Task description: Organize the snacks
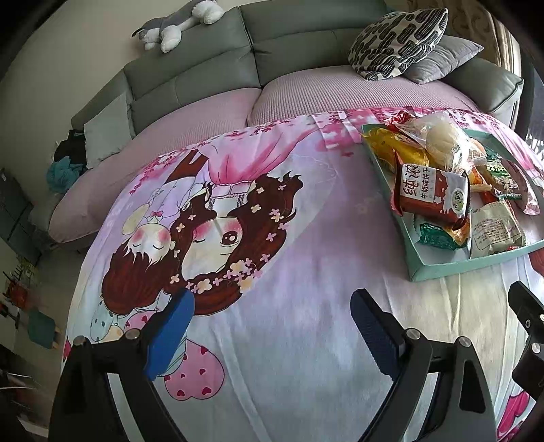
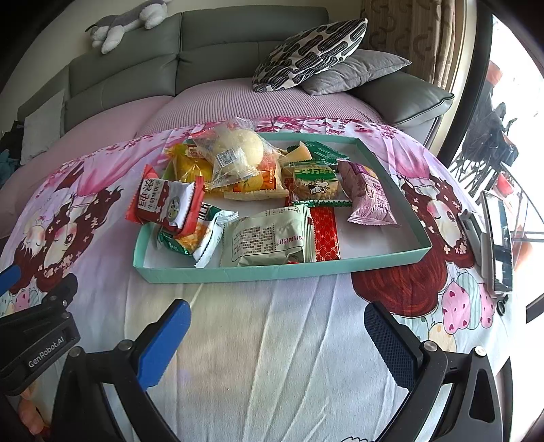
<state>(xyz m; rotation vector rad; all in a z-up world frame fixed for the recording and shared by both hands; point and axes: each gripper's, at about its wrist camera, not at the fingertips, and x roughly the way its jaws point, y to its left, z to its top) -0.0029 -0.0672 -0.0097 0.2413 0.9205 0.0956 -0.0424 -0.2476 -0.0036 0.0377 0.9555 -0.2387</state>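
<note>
A: Okay, snacks — where?

B: Piled in the teal tray [image 2: 391, 260], on the printed sheet [image 2: 272, 340] over the table. Red packet [image 2: 163, 204] hangs over the tray's left rim; clear bag with a bun [image 2: 238, 153] sits on top of the heap at the back; purple packet [image 2: 370, 193] lies alone on the right side; pale green packet [image 2: 268, 238] lies flat at the front.

A: Handling?

B: Looks light, crinkly, slippery film. Bun is probably soft and squashable, so pinch the bag's sealed end, not the middle. For the flat packets, I'd take a crimped edge.

A: Jaws?

B: Left gripper [image 1: 272, 335] wide open, nothing between the pads, over bare sheet, tray well off to its right. Right gripper [image 2: 277, 343] also wide open, empty, touching nothing, just short of the tray's front wall.

A: Background?

B: Grey sofa [image 2: 221, 40] behind, patterned cushion [image 2: 309, 54], plush toy [image 2: 125, 23].
</note>
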